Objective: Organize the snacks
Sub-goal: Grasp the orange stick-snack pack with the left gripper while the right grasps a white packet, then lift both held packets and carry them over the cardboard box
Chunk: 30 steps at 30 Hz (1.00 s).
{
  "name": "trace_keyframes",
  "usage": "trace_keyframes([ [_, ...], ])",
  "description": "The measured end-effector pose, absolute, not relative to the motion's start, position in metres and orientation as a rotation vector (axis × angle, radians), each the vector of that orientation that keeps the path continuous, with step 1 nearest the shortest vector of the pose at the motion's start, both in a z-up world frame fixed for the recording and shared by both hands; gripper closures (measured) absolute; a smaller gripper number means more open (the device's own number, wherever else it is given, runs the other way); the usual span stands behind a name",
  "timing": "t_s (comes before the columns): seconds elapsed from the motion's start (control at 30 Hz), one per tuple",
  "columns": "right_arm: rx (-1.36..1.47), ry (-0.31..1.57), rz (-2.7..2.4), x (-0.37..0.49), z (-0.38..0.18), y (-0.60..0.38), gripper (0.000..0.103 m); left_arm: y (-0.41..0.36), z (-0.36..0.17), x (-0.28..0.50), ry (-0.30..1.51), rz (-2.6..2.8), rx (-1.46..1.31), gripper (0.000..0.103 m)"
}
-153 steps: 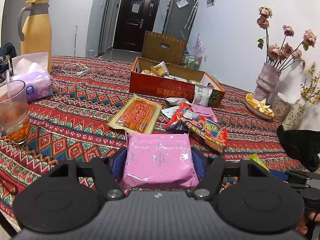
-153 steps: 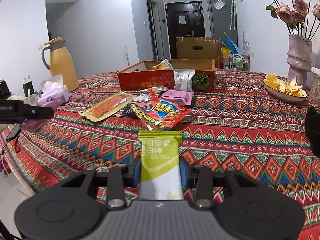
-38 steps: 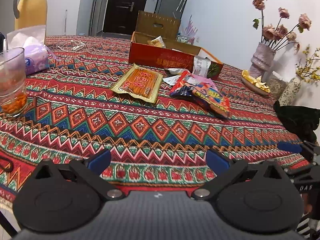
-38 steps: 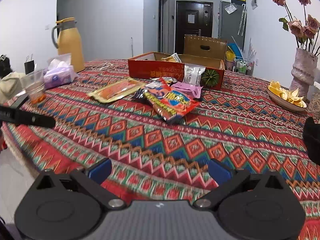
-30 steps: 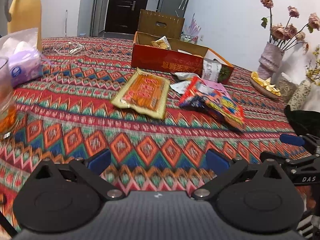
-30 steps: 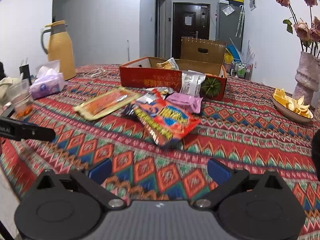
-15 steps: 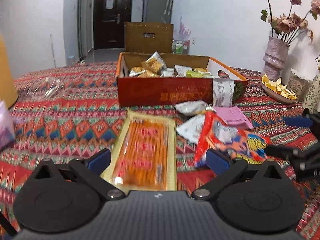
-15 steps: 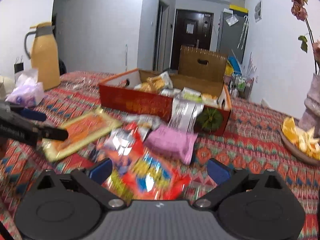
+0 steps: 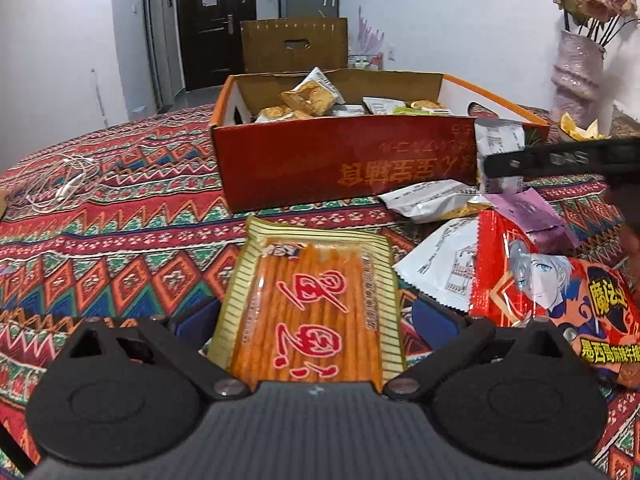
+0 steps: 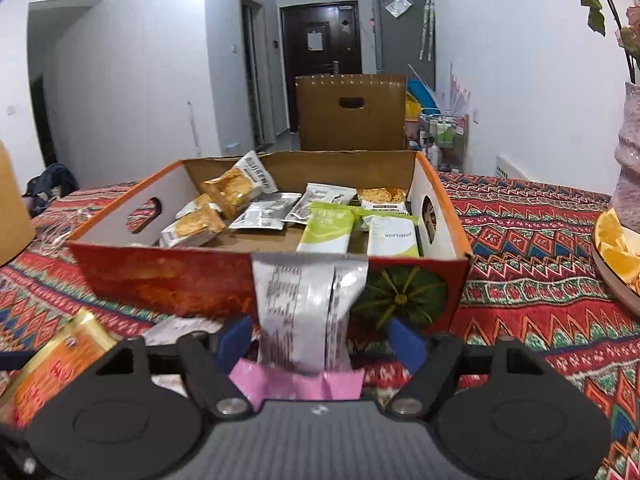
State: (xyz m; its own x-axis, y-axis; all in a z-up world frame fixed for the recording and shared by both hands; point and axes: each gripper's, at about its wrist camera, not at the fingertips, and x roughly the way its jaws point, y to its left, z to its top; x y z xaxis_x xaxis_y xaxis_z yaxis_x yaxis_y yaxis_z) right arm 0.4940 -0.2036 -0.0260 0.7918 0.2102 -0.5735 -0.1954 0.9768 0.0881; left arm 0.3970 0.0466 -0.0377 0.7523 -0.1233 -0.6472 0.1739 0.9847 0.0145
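An open red cardboard box (image 9: 344, 160) holds several snack packets; it also shows in the right wrist view (image 10: 160, 276). My left gripper (image 9: 314, 316) is open, its fingers on either side of a flat yellow pack of orange sticks (image 9: 312, 304) lying on the cloth. My right gripper (image 10: 320, 334) is open around a silver packet (image 10: 304, 312) that leans on the box front, above a pink packet (image 10: 296, 386). A red anime snack bag (image 9: 556, 288), a white packet (image 9: 440, 272) and a purple packet (image 9: 536, 216) lie to the right of the stick pack.
The table wears a red patterned cloth (image 9: 100, 240). A white cable (image 9: 60, 188) lies at the left. A pink vase with dried roses (image 9: 576, 76) and a dish of orange slices (image 10: 616, 256) stand at the right. A brown box (image 10: 352, 112) stands behind.
Both grippers have moved forward toward the box. The left one now straddles the stick pack and the right one now straddles the silver packet. Both have stayed open.
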Motion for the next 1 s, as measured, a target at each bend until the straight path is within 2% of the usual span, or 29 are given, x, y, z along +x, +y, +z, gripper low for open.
trace_keyframes([
  [0.03,0.035,0.621,0.226,0.497,-0.027,-0.202,0.039,0.047,-0.038,0.398,0.704,-0.164,0.07,0.0],
  [0.07,0.039,0.627,0.235,0.5,-0.028,-0.2,0.05,0.048,-0.037,0.398,0.706,-0.164,0.07,0.001],
  [0.1,0.037,0.636,0.243,0.502,-0.029,-0.197,0.057,0.049,-0.037,0.398,0.703,-0.155,0.066,0.008],
  [0.13,0.035,0.632,0.248,0.501,-0.029,-0.197,0.057,0.05,-0.036,0.397,0.69,-0.14,0.062,0.014],
  [0.2,0.023,0.615,0.254,0.496,-0.029,-0.195,0.064,0.052,-0.032,0.393,0.674,-0.15,0.047,0.038],
  [0.27,0.022,0.589,0.248,0.487,-0.023,-0.197,0.065,0.051,-0.03,0.386,0.657,-0.133,0.065,0.051],
  [0.3,0.025,0.573,0.246,0.482,-0.019,-0.199,0.065,0.05,-0.03,0.383,0.653,-0.135,0.072,0.053],
  [0.4,0.017,0.513,0.239,0.455,-0.002,-0.207,0.065,0.046,-0.028,0.365,0.648,-0.144,0.072,0.058],
  [0.67,-0.09,0.487,0.324,0.355,0.033,-0.225,0.065,0.054,-0.003,0.284,0.651,-0.102,-0.061,0.058],
  [1.0,0.0,0.655,0.376,0.228,-0.001,-0.251,0.065,0.045,0.027,0.194,0.612,-0.104,-0.12,0.058],
])
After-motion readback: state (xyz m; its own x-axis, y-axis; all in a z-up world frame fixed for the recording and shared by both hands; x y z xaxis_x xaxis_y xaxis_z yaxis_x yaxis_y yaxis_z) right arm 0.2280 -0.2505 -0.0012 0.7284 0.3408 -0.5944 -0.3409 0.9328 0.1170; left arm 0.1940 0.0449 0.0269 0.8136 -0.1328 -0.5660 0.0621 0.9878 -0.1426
